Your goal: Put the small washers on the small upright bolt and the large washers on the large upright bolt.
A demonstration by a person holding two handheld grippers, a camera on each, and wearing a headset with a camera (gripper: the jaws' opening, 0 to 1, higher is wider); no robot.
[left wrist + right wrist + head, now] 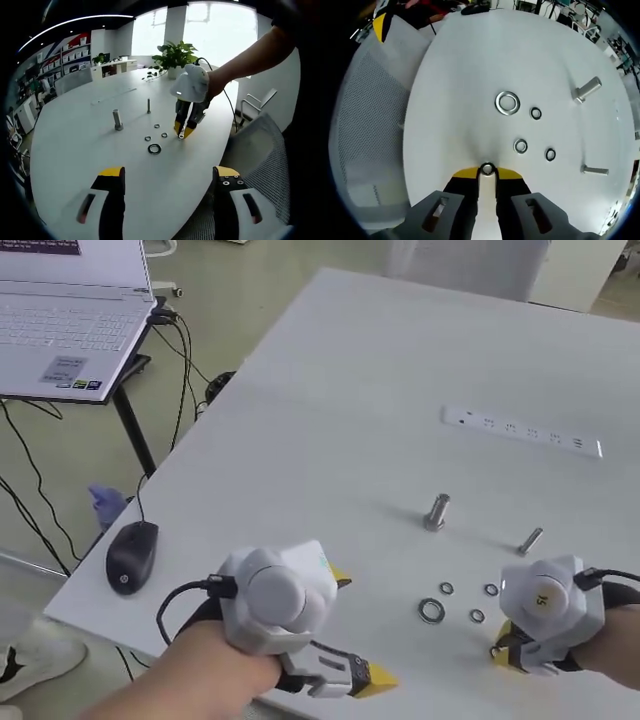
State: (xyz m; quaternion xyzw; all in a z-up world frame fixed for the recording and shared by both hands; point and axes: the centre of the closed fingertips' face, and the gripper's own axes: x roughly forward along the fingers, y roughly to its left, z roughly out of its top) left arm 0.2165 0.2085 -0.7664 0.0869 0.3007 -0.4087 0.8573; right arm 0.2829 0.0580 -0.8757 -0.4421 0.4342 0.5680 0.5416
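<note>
The right gripper (488, 171) clamps 1 small washer (488, 168); 3 small washers (520, 146) and 1 large washer (507, 102) lie on the table (470, 60) by the 2 upright bolts (587, 89). The left gripper (167, 172) has its jaws apart.

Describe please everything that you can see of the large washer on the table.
The large washer is a flat ring of silvery metal with a wide round hole. It lies flat on the white table, and nothing else touches it. The nearest small washer lies close by but apart. The large bolt stands upright beyond it in the head view.
</note>
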